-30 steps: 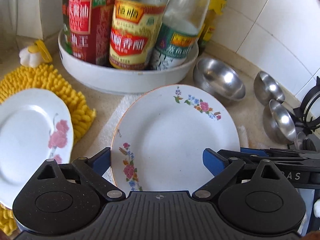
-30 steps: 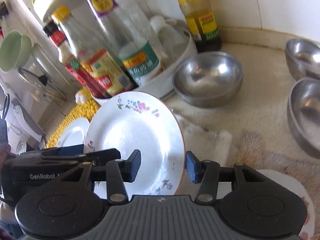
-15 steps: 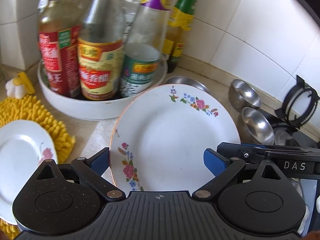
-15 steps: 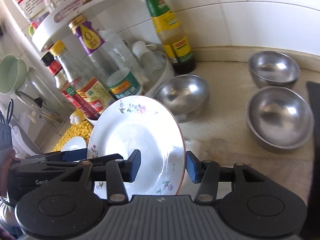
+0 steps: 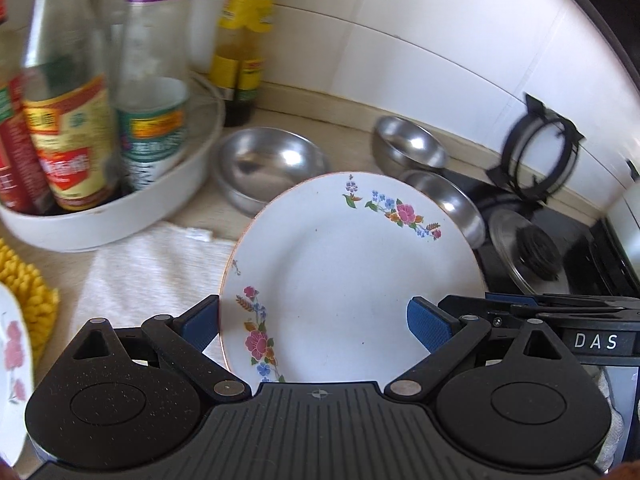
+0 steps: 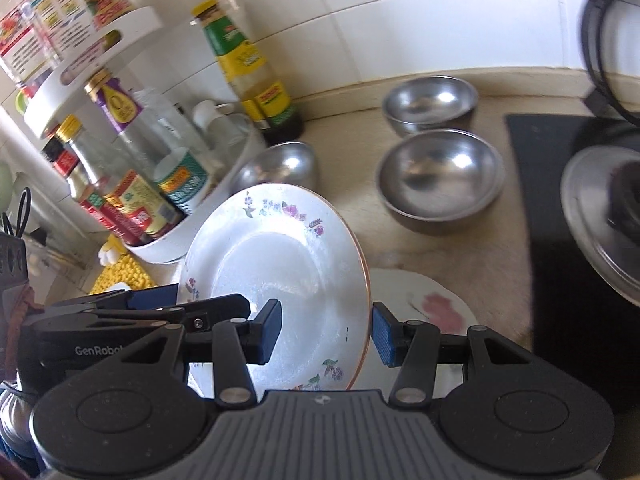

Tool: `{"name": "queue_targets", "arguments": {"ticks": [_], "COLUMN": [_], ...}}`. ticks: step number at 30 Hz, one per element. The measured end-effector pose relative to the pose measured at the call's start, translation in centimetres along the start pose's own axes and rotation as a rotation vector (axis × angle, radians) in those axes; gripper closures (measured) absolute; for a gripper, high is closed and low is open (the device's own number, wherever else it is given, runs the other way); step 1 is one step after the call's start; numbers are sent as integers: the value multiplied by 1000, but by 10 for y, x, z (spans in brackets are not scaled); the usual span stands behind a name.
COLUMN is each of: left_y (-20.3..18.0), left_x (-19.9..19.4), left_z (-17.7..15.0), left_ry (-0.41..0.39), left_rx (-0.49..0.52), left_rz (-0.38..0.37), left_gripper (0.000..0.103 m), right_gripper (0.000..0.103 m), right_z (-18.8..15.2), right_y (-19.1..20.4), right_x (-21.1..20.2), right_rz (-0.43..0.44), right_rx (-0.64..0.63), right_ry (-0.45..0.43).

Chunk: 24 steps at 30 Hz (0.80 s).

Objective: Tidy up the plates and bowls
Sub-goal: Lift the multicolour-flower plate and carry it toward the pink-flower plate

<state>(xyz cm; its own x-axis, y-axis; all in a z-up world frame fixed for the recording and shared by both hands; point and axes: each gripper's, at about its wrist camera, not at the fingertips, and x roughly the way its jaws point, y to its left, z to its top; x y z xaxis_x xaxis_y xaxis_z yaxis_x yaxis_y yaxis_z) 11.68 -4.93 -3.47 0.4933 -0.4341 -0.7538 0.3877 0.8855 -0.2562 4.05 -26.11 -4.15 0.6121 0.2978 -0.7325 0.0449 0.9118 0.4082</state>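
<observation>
Beige worktop (image 6: 500, 248) ahead of tool: three steel bowls (image 6: 440, 178), white bottle tray (image 5: 120, 216) at left, white cloth (image 5: 152, 264), yellow mat (image 5: 28, 300), pink-flowered plate (image 6: 424, 300) below tool.

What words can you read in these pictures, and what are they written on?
"DAS": white letters on the right gripper's black body, seen from the left wrist.
"GenRobo": cut off at the edge, on the left gripper's black body, seen from the right wrist.
Sauce bottle labels: print too blurred to read.
Boxes on the upper rack shelf: too small to read.
</observation>
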Motion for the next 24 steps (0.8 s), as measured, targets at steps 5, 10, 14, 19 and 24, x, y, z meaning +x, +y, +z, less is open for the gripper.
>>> {"name": "queue_targets", "arguments": {"ticks": [5,10,14,19,24], "left_y": [-17,-32,-41,-50,-56], "left_x": [10,20,27,33,37], "left_z": [-4,-8,-12,-18,-24], "left_ry": [36,66,93,116,133], "left_rx": [48,86,108,120,123], "left_rz": [-47,-77,-86,-95,-94], "left_gripper": [4,5,6,6,6], "right_gripper": [52,52,52,52,52], "right_z": [-9,-17,-22,-27,-31], "right_y": [-12,-24,-31,-38,-43], "right_x": [-9,-13,-16,-14,-10], "right_rz": [-43,-73,-93,-114,-139], "right_rx": [37,67,75,73,66], "right_ry": [2,13,24,49,80]}}
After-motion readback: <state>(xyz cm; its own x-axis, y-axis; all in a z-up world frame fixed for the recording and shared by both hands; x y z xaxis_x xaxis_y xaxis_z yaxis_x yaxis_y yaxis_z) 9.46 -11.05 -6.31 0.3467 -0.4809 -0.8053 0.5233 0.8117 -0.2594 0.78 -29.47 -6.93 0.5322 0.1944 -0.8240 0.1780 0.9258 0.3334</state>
